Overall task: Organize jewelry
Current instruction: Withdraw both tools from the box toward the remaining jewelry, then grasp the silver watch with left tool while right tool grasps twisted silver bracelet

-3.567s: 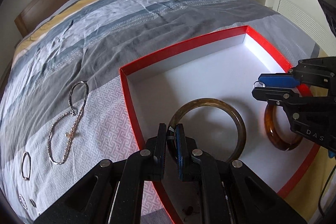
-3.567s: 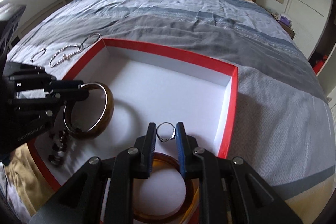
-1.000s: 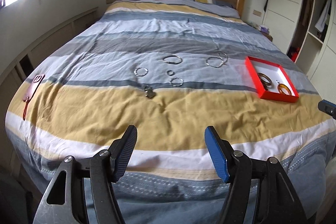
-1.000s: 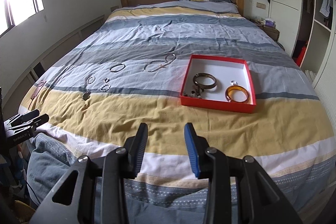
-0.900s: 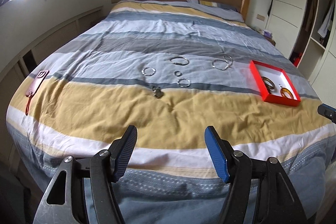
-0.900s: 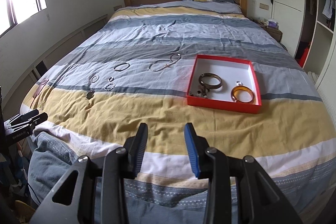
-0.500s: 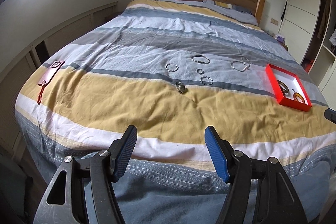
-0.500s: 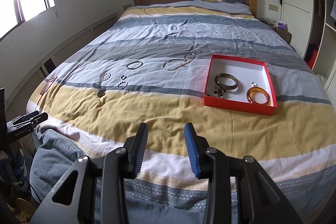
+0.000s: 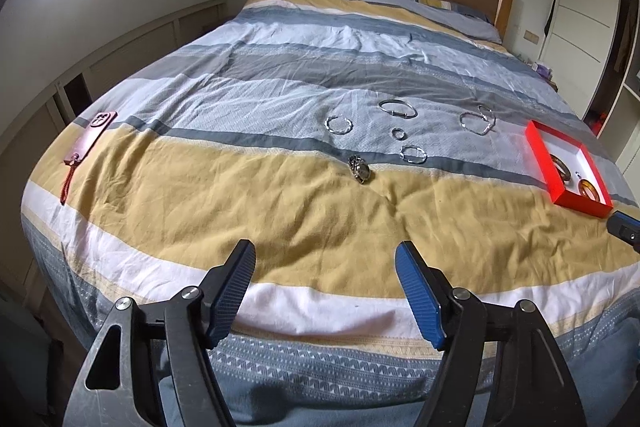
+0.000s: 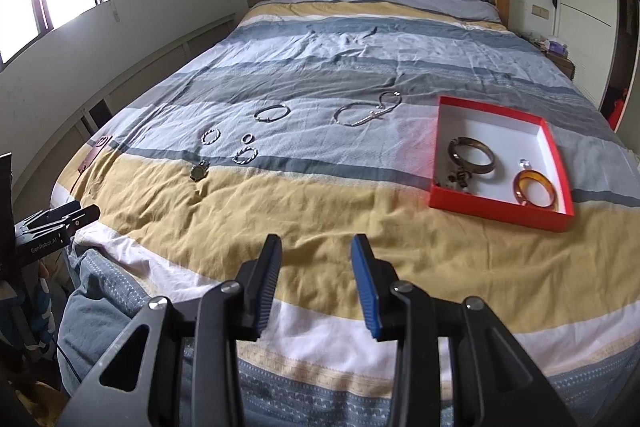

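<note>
Right now both tongs hang empty at the foot of the bed [image 9: 280,211], well back from everything: the left tongs [image 9: 325,297] gape wide at the bottom of their frame, and the right tongs [image 10: 316,287] stand open with a narrower gap. The red box [image 10: 558,163] sits at the right of the right view, holding a dark bangle [image 10: 471,155], an amber bangle [image 10: 535,187], a small ring [image 10: 524,161] and a dark clump I cannot identify. Loose pieces remain on the quilt in the middle of the frame: a watch [image 9: 359,169] on the yellow stripe, a twisted ring [image 9: 413,153] just beyond it, a tiny ring [image 9: 398,133], a hoop [image 9: 339,125], a clasp bracelet [image 9: 398,109] and a chain [image 9: 478,121] nearest the box. The step in hand looks like a pause between deliveries, with sorting partly done. The next move probably calls for reaching forward over the quilt, lowering one pair of tongs around a thin piece, perhaps the watch, since it lies closest, and pinching without snagging fabric. Only the right view looks into the box; the left view sees it edge-on at the right. Only the left view shows the red phone case [image 9: 94,135] clearly, at the left edge.
</note>
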Demonstrator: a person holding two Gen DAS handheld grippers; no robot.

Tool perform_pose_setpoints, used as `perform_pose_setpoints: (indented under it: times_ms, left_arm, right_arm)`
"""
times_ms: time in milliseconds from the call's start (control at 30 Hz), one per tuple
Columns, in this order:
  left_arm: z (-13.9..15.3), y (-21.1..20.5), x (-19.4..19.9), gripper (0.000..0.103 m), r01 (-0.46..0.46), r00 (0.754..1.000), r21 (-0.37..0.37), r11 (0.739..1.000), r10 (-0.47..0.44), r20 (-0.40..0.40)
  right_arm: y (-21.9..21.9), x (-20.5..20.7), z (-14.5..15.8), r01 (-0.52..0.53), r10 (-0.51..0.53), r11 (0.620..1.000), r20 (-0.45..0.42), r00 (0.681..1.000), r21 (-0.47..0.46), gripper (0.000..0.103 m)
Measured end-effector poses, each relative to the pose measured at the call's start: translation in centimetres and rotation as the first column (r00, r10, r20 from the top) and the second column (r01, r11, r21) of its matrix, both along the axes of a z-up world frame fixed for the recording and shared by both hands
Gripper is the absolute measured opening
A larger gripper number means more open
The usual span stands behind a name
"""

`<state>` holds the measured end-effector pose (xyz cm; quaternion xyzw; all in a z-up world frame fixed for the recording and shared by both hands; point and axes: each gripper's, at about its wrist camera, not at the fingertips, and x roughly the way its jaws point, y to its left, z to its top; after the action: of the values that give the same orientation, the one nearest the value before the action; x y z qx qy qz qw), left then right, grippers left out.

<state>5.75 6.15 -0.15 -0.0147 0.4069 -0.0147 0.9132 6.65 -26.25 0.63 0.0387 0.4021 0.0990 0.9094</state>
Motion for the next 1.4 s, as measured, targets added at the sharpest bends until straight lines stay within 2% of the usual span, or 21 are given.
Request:
perform_pose_setpoints:
  times_ms: [200,600,867,933,1033,1267,1333,1400]
  left_arm:
    - [-2.0,0.1,2.8,0.071,0.005,0.999,-0.010,1.000,-0.006,-0.045]
    - [-5.6,-0.7,11.3,0.070,0.037,0.993,-0.053,0.998,-0.042,-0.107]
    - [-7.8,-1.5,16.3,0.059,0.083,0.984,-0.095,0.992,-0.096,-0.148]
    - [-8.4,-2.0,17.0,0.048,0.108,0.979,-0.102,0.989,-0.124,-0.161]
    - [-9.2,-2.3,17.6,0.037,0.128,0.972,-0.124,0.984,-0.149,-0.180]
    - [-10.3,-2.6,18.6,0.032,0.142,0.965,-0.156,0.978,-0.172,-0.197]
    - [-10.6,-2.8,18.8,0.022,0.146,0.964,-0.155,0.977,-0.176,-0.197]
    - [-10.6,-2.8,18.9,0.019,0.152,0.964,-0.157,0.976,-0.182,-0.194]
  right_arm:
    - [1.7,3.4,-2.7,-0.041,0.041,0.999,-0.042,0.998,0.001,0.034]
    - [6.5,11.8,-7.1,-0.166,0.166,0.986,-0.109,0.980,0.005,0.034]
    - [9.4,16.5,-8.5,-0.234,0.234,0.972,-0.113,0.966,0.014,0.034]
    - [9.9,17.4,-8.8,-0.244,0.244,0.970,-0.114,0.963,0.018,0.034]
    - [10.5,18.4,-9.3,-0.260,0.261,0.965,-0.117,0.958,0.023,0.035]
    - [12.1,20.6,-10.2,-0.299,0.301,0.954,-0.124,0.946,0.037,0.035]
    - [12.6,21.2,-10.4,-0.306,0.308,0.951,-0.125,0.943,0.037,0.035]
    - [13.0,21.8,-10.7,-0.311,0.314,0.950,-0.128,0.941,0.039,0.035]
